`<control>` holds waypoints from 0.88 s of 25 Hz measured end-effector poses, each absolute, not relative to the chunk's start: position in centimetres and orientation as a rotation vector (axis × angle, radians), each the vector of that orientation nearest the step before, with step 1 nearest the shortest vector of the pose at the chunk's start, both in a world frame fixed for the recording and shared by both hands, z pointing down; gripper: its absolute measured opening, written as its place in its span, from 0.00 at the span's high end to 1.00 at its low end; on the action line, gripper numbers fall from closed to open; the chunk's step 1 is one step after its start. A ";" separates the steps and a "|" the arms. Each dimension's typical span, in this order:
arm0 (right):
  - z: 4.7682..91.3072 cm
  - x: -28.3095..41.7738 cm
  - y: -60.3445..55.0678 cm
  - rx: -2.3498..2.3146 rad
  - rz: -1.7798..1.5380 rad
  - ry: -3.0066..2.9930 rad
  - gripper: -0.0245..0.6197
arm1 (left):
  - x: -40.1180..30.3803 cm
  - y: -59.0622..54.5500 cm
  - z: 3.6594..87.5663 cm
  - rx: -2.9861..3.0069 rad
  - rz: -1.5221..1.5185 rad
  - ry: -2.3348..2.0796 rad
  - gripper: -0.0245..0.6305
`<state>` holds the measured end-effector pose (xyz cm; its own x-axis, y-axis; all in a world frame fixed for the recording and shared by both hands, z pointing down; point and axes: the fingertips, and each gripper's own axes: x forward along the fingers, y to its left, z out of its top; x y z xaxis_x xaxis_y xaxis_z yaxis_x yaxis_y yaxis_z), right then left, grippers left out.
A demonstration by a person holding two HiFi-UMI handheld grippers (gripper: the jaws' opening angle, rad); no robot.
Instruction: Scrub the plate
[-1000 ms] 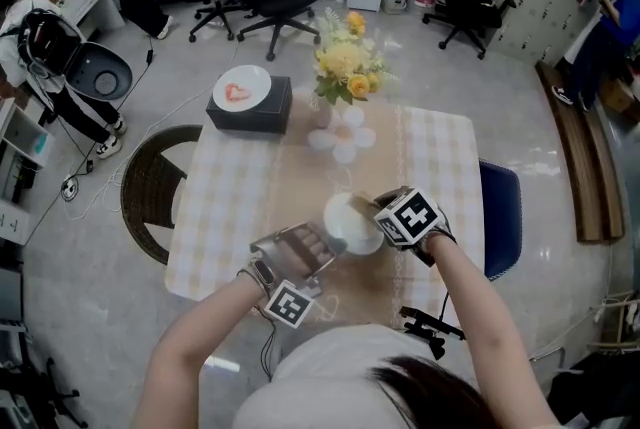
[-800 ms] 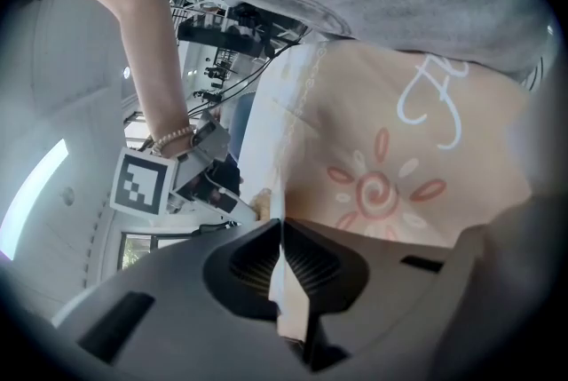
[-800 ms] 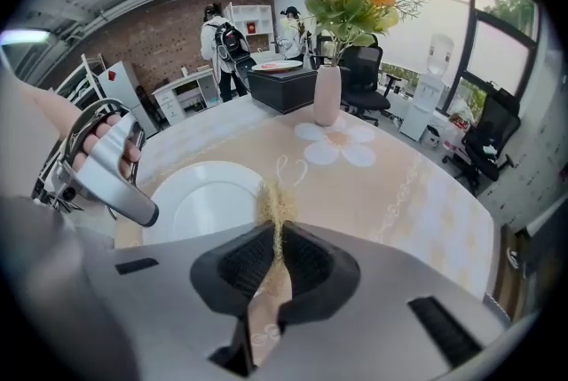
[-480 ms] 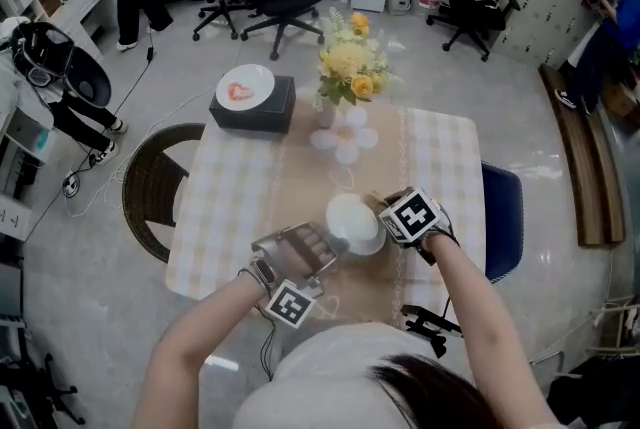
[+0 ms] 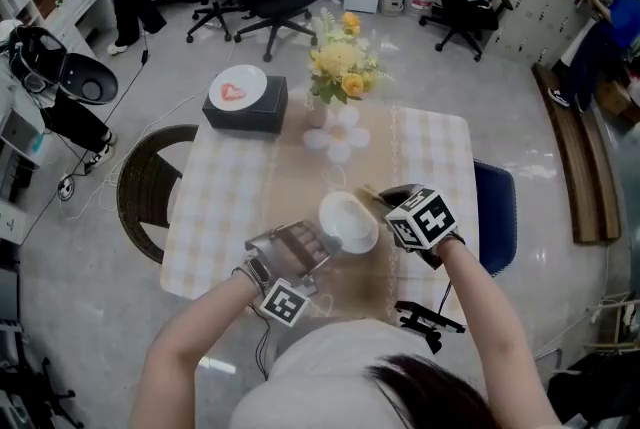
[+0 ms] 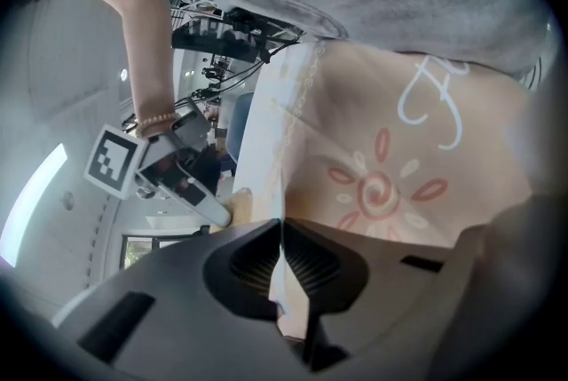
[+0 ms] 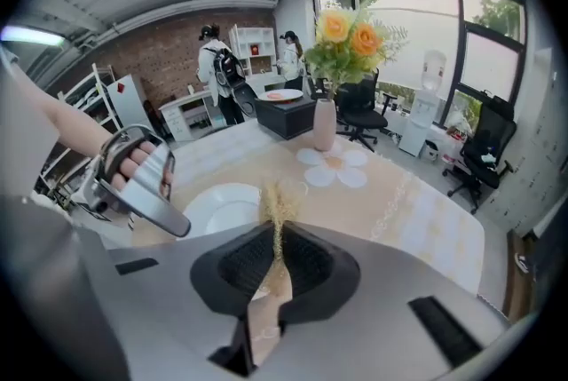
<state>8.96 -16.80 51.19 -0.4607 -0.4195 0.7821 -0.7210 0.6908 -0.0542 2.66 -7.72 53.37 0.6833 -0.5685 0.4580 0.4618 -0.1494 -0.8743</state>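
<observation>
1. Wicker chair (image 5: pixel 145 192): stands at the left side of the table (image 5: pixel 215 207), which has a checked cloth with a beige runner (image 5: pixel 300 177) down its middle.
2. Black box (image 5: pixel 245 105): sits at the far left corner of the table. A small dish with a red mark (image 5: pixel 237 89) lies on top of it.
3. Left gripper (image 5: pixel 325 249) (image 6: pixel 281 228): the jaws are closed on the near-left rim of the plate, which passes edge-on between them in the left gripper view.
4. Plate (image 5: pixel 350 220) (image 7: pixel 222 209): white and round, located over the runner near the table's near edge, between the two grippers. It cannot be determined whether it rests on the runner or is lifted.
5. Vase of yellow flowers (image 5: pixel 338 67): stands at the far end of the runner, with a white flower-shaped mat (image 5: pixel 338 139) just in front of it.
6. Scrubbing brush (image 5: pixel 368 193) (image 7: pixel 278 203): tan, with straw-coloured bristles. The bristle end is at the plate's right rim; contact cannot be confirmed.
7. Right gripper (image 5: pixel 385 200) (image 7: pixel 277 237): the jaws are clamped on the brush handle, with the bristles projecting beyond the jaw tips.
8. Blue chair (image 5: pixel 492 207): stands at the right side of the table.
</observation>
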 end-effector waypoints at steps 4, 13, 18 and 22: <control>48.9 5.7 -14.6 0.767 0.483 -2.222 0.91 | 2.9 -7.7 53.4 -1.460 -0.897 0.088 0.94; 49.7 1.3 -11.6 0.621 0.310 -2.199 0.91 | 3.1 -7.5 53.4 -1.444 -0.900 0.073 0.94; 50.1 0.8 -11.2 0.596 0.285 -2.180 0.91 | 3.1 -7.3 53.7 -1.434 -0.904 0.056 0.94; 50.2 0.8 -11.4 0.591 0.286 -2.178 0.91 | 3.1 -7.3 53.7 -1.433 -0.904 0.053 0.94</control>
